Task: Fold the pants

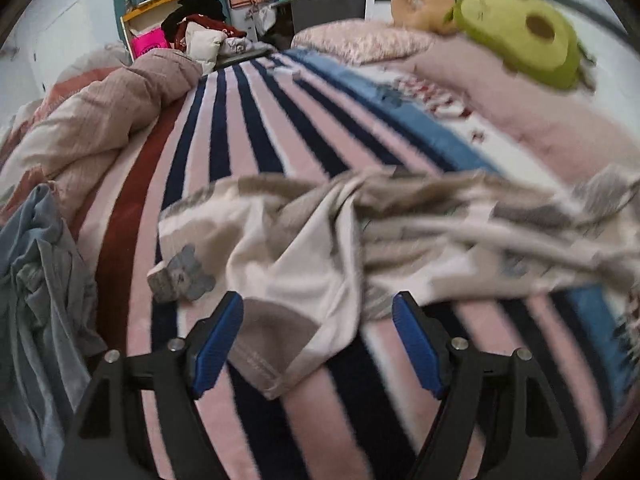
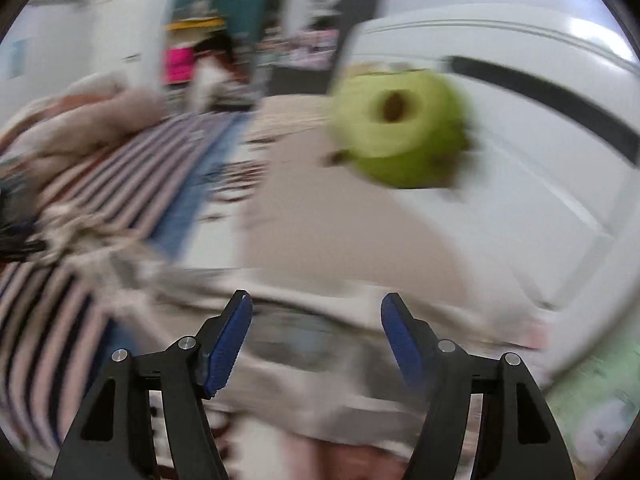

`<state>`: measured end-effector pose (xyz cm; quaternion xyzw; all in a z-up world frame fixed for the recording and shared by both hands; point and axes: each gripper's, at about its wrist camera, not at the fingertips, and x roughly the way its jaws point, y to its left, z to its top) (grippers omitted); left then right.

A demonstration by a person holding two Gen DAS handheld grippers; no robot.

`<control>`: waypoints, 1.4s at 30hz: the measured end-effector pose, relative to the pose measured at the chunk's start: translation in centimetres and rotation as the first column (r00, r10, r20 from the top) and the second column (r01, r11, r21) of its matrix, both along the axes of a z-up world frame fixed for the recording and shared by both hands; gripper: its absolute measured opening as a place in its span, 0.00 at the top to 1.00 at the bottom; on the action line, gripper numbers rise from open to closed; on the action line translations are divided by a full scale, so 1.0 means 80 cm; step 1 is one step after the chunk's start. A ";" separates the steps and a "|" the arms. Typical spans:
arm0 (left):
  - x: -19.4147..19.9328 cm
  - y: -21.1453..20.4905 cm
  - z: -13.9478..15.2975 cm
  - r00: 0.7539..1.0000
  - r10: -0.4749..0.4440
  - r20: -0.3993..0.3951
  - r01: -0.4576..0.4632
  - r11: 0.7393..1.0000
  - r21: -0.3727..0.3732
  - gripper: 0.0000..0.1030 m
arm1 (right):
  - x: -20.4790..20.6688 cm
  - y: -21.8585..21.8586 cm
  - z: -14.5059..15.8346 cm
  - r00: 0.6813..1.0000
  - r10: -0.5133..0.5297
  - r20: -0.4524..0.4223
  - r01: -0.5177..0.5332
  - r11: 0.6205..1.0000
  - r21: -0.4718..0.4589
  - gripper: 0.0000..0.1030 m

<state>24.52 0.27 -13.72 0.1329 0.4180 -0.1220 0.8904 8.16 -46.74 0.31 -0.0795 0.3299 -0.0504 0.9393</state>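
Observation:
The pants point(image 1: 360, 232) are white with grey and beige patches and lie crumpled across a striped blanket point(image 1: 248, 136) on a bed. One hem end point(image 1: 280, 344) lies between the fingers of my left gripper point(image 1: 318, 308), which is open just above it. My right gripper point(image 2: 316, 308) is open over another blurred part of the pants point(image 2: 304, 344) near the bed's right side. The right wrist view is smeared by motion.
A rumpled beige duvet point(image 1: 100, 120) lies along the left. A blue-grey garment point(image 1: 36, 280) is heaped at the near left. A green avocado plush point(image 1: 524, 36) and a pillow point(image 1: 360, 40) sit at the head of the bed. A white wall point(image 2: 540, 160) runs along the right.

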 end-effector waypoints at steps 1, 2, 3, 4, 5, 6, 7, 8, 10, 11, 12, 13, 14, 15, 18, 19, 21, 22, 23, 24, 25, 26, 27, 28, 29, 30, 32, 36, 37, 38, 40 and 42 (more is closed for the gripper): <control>0.002 0.000 -0.009 1.000 0.007 -0.001 -0.007 0.999 0.035 0.29 | 0.012 0.016 -0.010 0.999 0.049 -0.020 -0.049 0.999 0.017 0.39; 0.004 0.001 -0.017 1.000 0.011 -0.005 -0.011 0.998 0.055 0.29 | 0.026 0.033 -0.023 0.993 0.103 -0.049 -0.102 0.994 0.033 0.39; 0.005 0.003 -0.023 1.000 0.013 -0.011 -0.012 0.998 0.061 0.30 | 0.036 0.043 -0.032 0.989 0.131 -0.066 -0.128 0.991 0.044 0.39; 0.008 0.005 -0.032 1.000 0.020 -0.017 -0.019 0.997 0.076 0.37 | 0.043 0.053 -0.041 0.985 0.153 -0.083 -0.148 0.987 0.056 0.39; 0.010 0.006 -0.036 1.000 0.026 -0.016 -0.025 0.995 0.092 0.48 | 0.054 0.063 -0.052 0.978 0.180 -0.107 -0.173 0.982 0.071 0.39; 0.012 0.007 -0.041 0.999 0.034 -0.008 -0.033 0.992 0.118 0.55 | 0.059 0.067 -0.061 0.974 0.194 -0.119 -0.185 0.980 0.078 0.39; 0.015 0.009 -0.044 0.999 0.037 -0.001 -0.037 0.990 0.136 0.71 | 0.067 0.074 -0.070 0.969 0.207 -0.132 -0.198 0.977 0.082 0.39; 0.016 0.012 -0.042 0.999 0.035 0.004 -0.035 0.992 0.125 0.88 | 0.074 0.083 -0.078 0.964 0.223 -0.147 -0.213 0.974 0.078 0.39; 0.017 0.015 -0.026 0.999 0.025 0.037 -0.028 0.995 0.094 0.94 | 0.081 0.095 -0.089 0.957 0.240 -0.163 -0.231 0.970 0.072 0.39; 0.020 0.017 -0.013 0.997 0.024 0.072 -0.031 0.996 0.087 0.96 | 0.086 0.100 -0.094 0.954 0.247 -0.170 -0.239 0.969 0.069 0.39; 0.025 0.017 -0.002 0.995 0.028 0.093 -0.036 0.996 0.086 0.96 | 0.090 0.103 -0.097 0.952 0.252 -0.175 -0.243 0.967 0.071 0.39; 0.034 0.020 0.011 0.992 0.040 0.117 -0.048 0.996 0.073 0.96 | 0.094 0.107 -0.098 0.949 0.258 -0.179 -0.248 0.966 0.075 0.39; 0.044 0.024 0.025 0.989 0.053 0.138 -0.060 0.997 0.052 0.97 | 0.097 0.111 -0.100 0.947 0.265 -0.180 -0.254 0.964 0.084 0.39; 0.053 0.027 0.033 0.987 0.059 0.148 -0.065 0.997 0.037 0.97 | 0.100 0.114 -0.099 0.946 0.272 -0.178 -0.258 0.961 0.095 0.39; 0.085 0.037 0.056 0.984 0.081 0.158 -0.079 0.997 -0.016 0.97 | 0.111 0.126 -0.100 0.942 0.289 -0.171 -0.271 0.955 0.121 0.39; 0.099 0.041 0.059 0.980 0.100 0.174 -0.101 0.995 -0.006 0.97 | 0.116 0.130 -0.100 0.940 0.294 -0.170 -0.276 0.953 0.126 0.39; 0.127 0.047 0.059 0.971 0.142 0.194 -0.145 0.989 0.003 0.94 | 0.125 0.138 -0.101 0.937 0.302 -0.176 -0.281 0.950 0.134 0.39; 0.146 0.052 0.053 0.966 0.172 0.193 -0.174 0.985 -0.006 0.93 | 0.130 0.142 -0.103 0.937 0.300 -0.179 -0.278 0.951 0.136 0.39; 0.157 0.056 0.047 0.961 0.197 0.195 -0.198 0.980 -0.014 0.83 | 0.136 0.146 -0.107 0.936 0.298 -0.185 -0.275 0.951 0.141 0.39; 0.168 0.060 0.039 0.952 0.228 0.202 -0.229 0.973 -0.023 0.71 | 0.140 0.148 -0.109 0.936 0.297 -0.190 -0.272 0.951 0.143 0.39; 0.178 0.066 0.031 0.942 0.259 0.213 -0.258 0.966 -0.032 0.44 | 0.146 0.151 -0.113 0.936 0.292 -0.198 -0.266 0.953 0.147 0.39; 0.185 0.071 0.025 0.936 0.272 0.221 -0.272 0.962 -0.031 0.31 | 0.152 0.154 -0.117 0.935 0.287 -0.207 -0.260 0.954 0.149 0.39; 0.187 0.074 0.020 0.938 0.261 0.230 -0.262 0.965 -0.024 0.31 | 0.160 0.158 -0.123 0.934 0.282 -0.218 -0.253 0.956 0.151 0.39; 0.186 0.078 0.019 0.942 0.241 0.232 -0.246 0.969 -0.008 0.31 | 0.165 0.161 -0.125 0.933 0.282 -0.224 -0.253 0.955 0.153 0.39; 0.184 0.083 0.022 0.942 0.237 0.237 -0.245 0.970 0.002 0.31 | 0.171 0.165 -0.129 0.930 0.285 -0.231 -0.254 0.955 0.155 0.39; 0.184 0.088 0.032 0.936 0.245 0.252 -0.250 0.968 -0.009 0.31 | 0.177 0.171 -0.132 0.927 0.290 -0.236 -0.258 0.953 0.157 0.39; 0.175 0.101 0.052 0.941 0.243 0.237 -0.225 0.969 -0.101 0.31 | 0.185 0.183 -0.137 0.919 0.315 -0.237 -0.279 0.945 0.171 0.39; 0.165 0.094 0.060 0.979 0.131 0.159 -0.097 0.974 -0.203 0.31 | 0.197 0.217 -0.149 0.883 0.406 -0.236 -0.362 0.909 0.209 0.40; 0.166 0.089 0.055 0.981 0.125 0.146 -0.096 0.977 -0.190 0.31 | 0.199 0.225 -0.154 0.875 0.420 -0.239 -0.375 0.902 0.212 0.40; 0.168 0.085 0.048 0.984 0.119 0.133 -0.095 0.980 -0.176 0.31 | 0.203 0.231 -0.159 0.869 0.431 -0.243 -0.384 0.897 0.217 0.40; 0.180 0.085 0.032 0.987 0.135 0.089 -0.119 0.979 -0.166 0.31 | 0.207 0.239 -0.170 0.861 0.442 -0.253 -0.389 0.891 0.234 0.40; 0.198 0.101 0.012 0.982 0.188 0.021 -0.180 0.961 -0.211 0.31 | 0.209 0.242 -0.176 0.858 0.445 -0.256 -0.387 0.888 0.248 0.40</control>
